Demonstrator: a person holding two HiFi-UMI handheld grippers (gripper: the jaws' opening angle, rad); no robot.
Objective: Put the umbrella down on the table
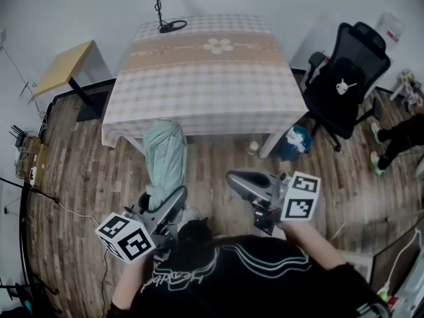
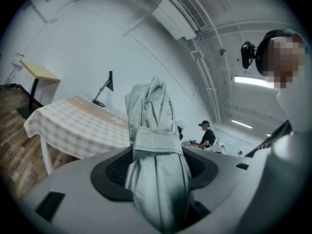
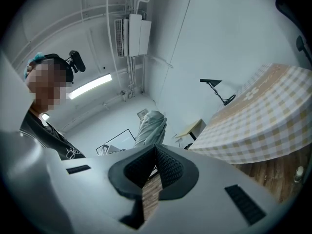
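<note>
We hold the folded, pale grey-green fabric umbrella [image 1: 164, 156] in the left claw [image 1: 173, 201]. Its dark ribbed pads [image 2: 115, 167] pinch the bundle from both sides, just below the flat wrap-around strap [image 2: 156, 140]. The umbrella points away from us and is held in the air over the brown wooden plank floor [image 1: 79, 171]. Its far end reaches the hanging near edge of the beige-chequered, cloth-covered worktop [image 1: 205, 71], so it is not yet lying on top. The right claw [image 1: 233, 179] hovers just to the right of the umbrella, apart from it, its pads pressed together at the tips with nothing between them. A black desk lamp [image 1: 171, 25] stands at the worktop's far edge, and a black office chair [image 1: 348, 78] stands at its right side.
</note>
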